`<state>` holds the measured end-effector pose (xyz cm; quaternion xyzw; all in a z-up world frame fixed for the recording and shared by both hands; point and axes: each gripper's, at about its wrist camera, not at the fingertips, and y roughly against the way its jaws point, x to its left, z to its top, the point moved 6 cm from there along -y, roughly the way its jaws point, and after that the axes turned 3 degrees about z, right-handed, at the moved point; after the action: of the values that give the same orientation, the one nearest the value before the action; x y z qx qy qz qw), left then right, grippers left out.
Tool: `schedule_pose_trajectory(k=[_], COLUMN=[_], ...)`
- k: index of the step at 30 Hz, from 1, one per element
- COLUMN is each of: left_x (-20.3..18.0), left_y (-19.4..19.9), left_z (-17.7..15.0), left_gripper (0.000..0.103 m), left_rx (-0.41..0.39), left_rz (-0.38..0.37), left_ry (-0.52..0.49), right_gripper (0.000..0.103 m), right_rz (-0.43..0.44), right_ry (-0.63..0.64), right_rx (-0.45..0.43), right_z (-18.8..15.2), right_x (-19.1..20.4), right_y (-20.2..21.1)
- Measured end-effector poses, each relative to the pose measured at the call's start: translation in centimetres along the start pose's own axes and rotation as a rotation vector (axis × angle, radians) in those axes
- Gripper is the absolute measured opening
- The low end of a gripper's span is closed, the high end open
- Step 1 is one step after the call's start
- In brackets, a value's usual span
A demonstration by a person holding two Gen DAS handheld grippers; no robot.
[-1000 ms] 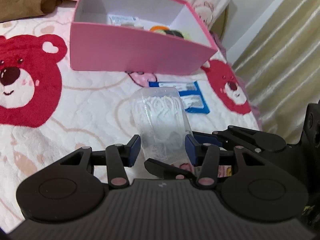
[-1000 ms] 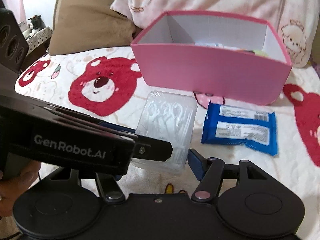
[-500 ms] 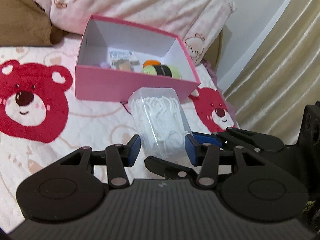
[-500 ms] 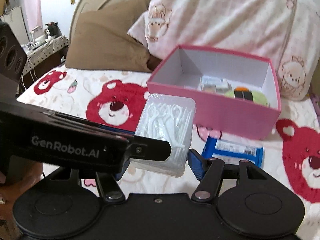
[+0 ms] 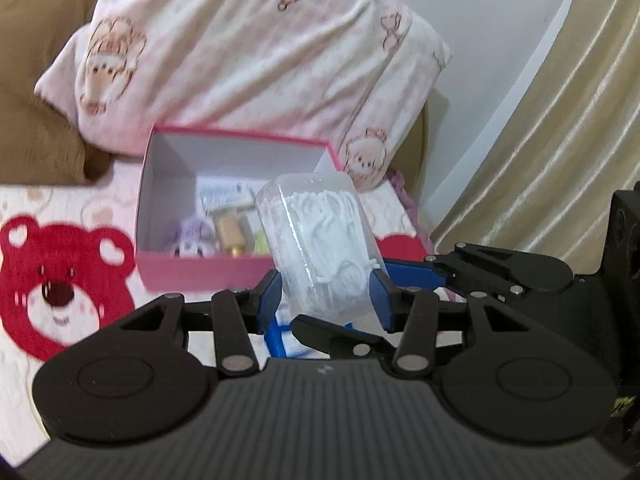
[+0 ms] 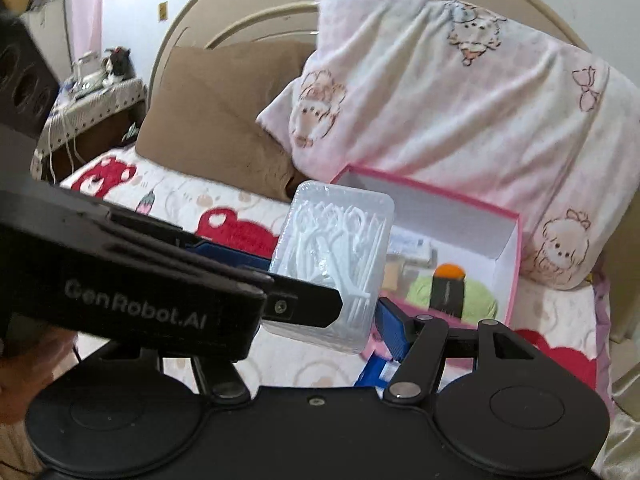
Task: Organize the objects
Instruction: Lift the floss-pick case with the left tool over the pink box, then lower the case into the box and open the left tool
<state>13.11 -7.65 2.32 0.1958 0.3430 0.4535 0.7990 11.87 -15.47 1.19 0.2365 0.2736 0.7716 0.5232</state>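
A clear plastic box of white floss picks (image 5: 320,240) is held in the air between both grippers. My left gripper (image 5: 326,292) is shut on its near end. My right gripper (image 6: 332,320) is shut on the same box (image 6: 336,264), with the left gripper's finger crossing in front at the left. The pink open box (image 5: 200,270) stands on the bed beyond and below it, holding several small items, among them a green and orange roll (image 6: 452,288). A blue packet (image 5: 280,338) lies on the bed under the held box.
A pink bear-print pillow (image 5: 256,60) and a brown pillow (image 6: 216,112) lean behind the pink box (image 6: 516,248). The bedspread has red bear prints (image 5: 60,276). A beige curtain (image 5: 560,128) hangs on the right. A bedside table (image 6: 96,96) is far left.
Both grippers have lifted the floss pick box up off the bed. It now hangs higher, in front of the pink box, whose inside shows more.
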Motion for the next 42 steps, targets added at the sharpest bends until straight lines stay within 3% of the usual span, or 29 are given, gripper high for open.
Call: schedule_pose_trajectory(k=[7, 13, 27, 34, 42], left_x=[1.5, 4.5, 11.3, 12.5, 11.3], left_y=[-4.8, -11.5, -24.0, -26.6, -28.4], left_z=[6.2, 9.1, 8.7, 8.1, 7.6], left_gripper=[0.047, 0.047, 0.047, 0.047, 0.046], left_rx=[0.018, 0.071, 0.191, 0.235, 0.285], left_rz=[0.008, 0.016, 0.021, 0.032, 0.047], left_ry=[0.076, 0.134, 0.245, 0.266, 0.214], right_gripper=[0.068, 0.068, 0.068, 0.068, 0.068], right_rz=[-0.032, 0.013, 0.020, 0.037, 0.011], right_ry=[-0.059, -0.175, -0.237, -0.245, -0.249], right_rx=[-0.011, 0.013, 0.163, 0.217, 0.254], right_z=[3.7, 5.6, 4.4, 3.4, 2.5], right_x=[-4.6, -9.9, -15.4, -16.4, -17.3], right_y=[-3.1, -8.9, -21.3, -24.0, -24.4])
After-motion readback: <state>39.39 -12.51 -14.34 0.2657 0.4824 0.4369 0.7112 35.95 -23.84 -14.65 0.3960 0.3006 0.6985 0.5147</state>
